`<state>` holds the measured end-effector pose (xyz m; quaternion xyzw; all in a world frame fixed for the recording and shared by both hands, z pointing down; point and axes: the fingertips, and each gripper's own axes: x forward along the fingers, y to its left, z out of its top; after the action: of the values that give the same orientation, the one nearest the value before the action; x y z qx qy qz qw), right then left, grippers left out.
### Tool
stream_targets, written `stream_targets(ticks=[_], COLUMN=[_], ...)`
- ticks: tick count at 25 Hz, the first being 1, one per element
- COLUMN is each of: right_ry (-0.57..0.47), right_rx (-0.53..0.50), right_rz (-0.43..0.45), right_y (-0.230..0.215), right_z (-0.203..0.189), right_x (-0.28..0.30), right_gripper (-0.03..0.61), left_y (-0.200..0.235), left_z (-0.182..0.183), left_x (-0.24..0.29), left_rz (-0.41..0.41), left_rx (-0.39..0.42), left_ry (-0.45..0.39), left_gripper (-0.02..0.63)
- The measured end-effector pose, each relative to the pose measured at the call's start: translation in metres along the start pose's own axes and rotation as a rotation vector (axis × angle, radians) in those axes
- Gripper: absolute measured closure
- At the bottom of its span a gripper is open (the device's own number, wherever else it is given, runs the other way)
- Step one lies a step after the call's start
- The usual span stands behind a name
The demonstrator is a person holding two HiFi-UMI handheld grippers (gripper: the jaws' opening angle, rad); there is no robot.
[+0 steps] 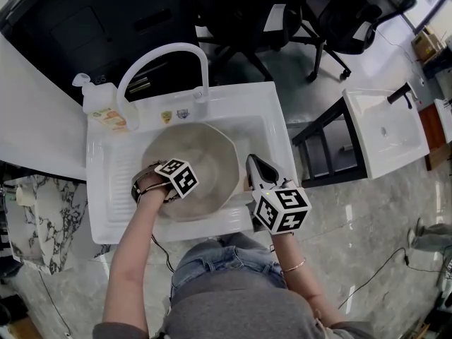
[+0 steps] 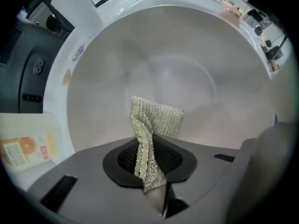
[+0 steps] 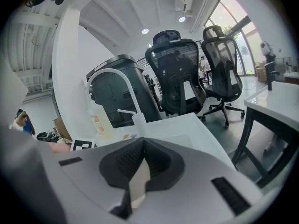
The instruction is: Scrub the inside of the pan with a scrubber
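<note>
A person at a white sink works a pan with two hand-held tools. The left gripper is clamped on a folded, silvery mesh scrubber, which points into the pan's pale inside near its front-left wall. The right gripper sits at the pan's right rim. Its jaws are drawn together on a thin pale sliver that is probably the rim itself, though its own view does not settle this.

The scrubbing will likely go best if the right side keeps the pan from turning. The left can then press the mesh flat to the metal and sweep in overlapping circles from the centre out to the walls. The scrubber is gripped by one folded edge, so hard sideways drags could pull it loose.

The pan fills most of the basin. Behind it rises a curved white faucet, with a pump bottle behind and to the pan's left on the sink's ledge. Beyond the pan stand black office chairs, and to its right a second white basin sits on a dark frame over grey stone flooring.
</note>
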<state>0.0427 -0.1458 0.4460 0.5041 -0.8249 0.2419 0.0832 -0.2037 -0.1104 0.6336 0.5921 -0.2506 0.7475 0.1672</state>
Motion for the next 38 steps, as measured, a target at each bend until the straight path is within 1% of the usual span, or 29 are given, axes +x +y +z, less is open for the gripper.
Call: stream_targets(ticks=[2,6,8,10,15,17,20,23,25,27,29,31,34,36,38], right_ry=[0.002,0.009,0.008,0.006,0.005,0.005,0.006,0.01,0.009,0.006,0.002,-0.001,-0.01,-0.02,-0.032], right_rx=[-0.002,-0.007,-0.008,-0.009,-0.01,-0.011,-0.014,-0.019,-0.021,-0.024,-0.026,-0.027,-0.031,-0.033,-0.032], right_rz=[0.005,0.018,0.022,0.023,0.018,0.017,0.016,0.02,0.021,0.021,0.022,0.025,0.03,0.034,0.041], right_y=[0.0,0.004,0.004,0.003,0.0,0.0,0.0,0.001,0.002,0.002,0.003,0.004,0.008,0.011,0.015], right_z=[0.0,-0.001,0.0,0.001,0.001,0.0,0.0,-0.001,-0.001,0.0,0.0,0.001,0.004,0.006,0.007], right_x=[0.001,0.004,0.004,0.004,0.0,-0.001,-0.002,-0.004,-0.005,-0.006,-0.006,-0.006,-0.006,-0.007,-0.008], right_gripper=[0.568,0.568,0.568,0.568,0.568,0.568,0.568,0.568,0.568,0.568,0.568,0.568,0.568,0.568,0.568], left_y=[0.01,0.03,0.038,0.048,0.074,0.081,0.09,0.095,0.096,0.093,0.087,0.079,0.064,0.054,0.046], left_z=[0.001,0.006,0.009,0.013,0.026,0.032,0.041,0.052,0.061,0.071,0.08,0.086,0.093,0.095,0.093], left_x=[0.0,-0.002,-0.003,-0.005,-0.019,-0.029,-0.046,-0.073,-0.095,-0.117,-0.14,-0.159,-0.181,-0.196,-0.209], left_rz=[0.06,0.212,0.27,0.322,0.491,0.554,0.648,0.755,0.805,0.814,0.782,0.709,0.558,0.47,0.403], left_rx=[0.021,0.117,0.146,0.155,0.171,0.172,0.165,0.154,0.13,0.078,-0.002,-0.094,-0.226,-0.3,-0.36], left_ry=[0.001,-0.001,-0.005,-0.018,-0.076,-0.121,-0.213,-0.334,-0.43,-0.543,-0.667,-0.779,-0.926,-1.018,-1.097], left_gripper=[0.55,0.55,0.549,0.549,0.549,0.549,0.549,0.546,0.546,0.546,0.546,0.546,0.546,0.546,0.546])
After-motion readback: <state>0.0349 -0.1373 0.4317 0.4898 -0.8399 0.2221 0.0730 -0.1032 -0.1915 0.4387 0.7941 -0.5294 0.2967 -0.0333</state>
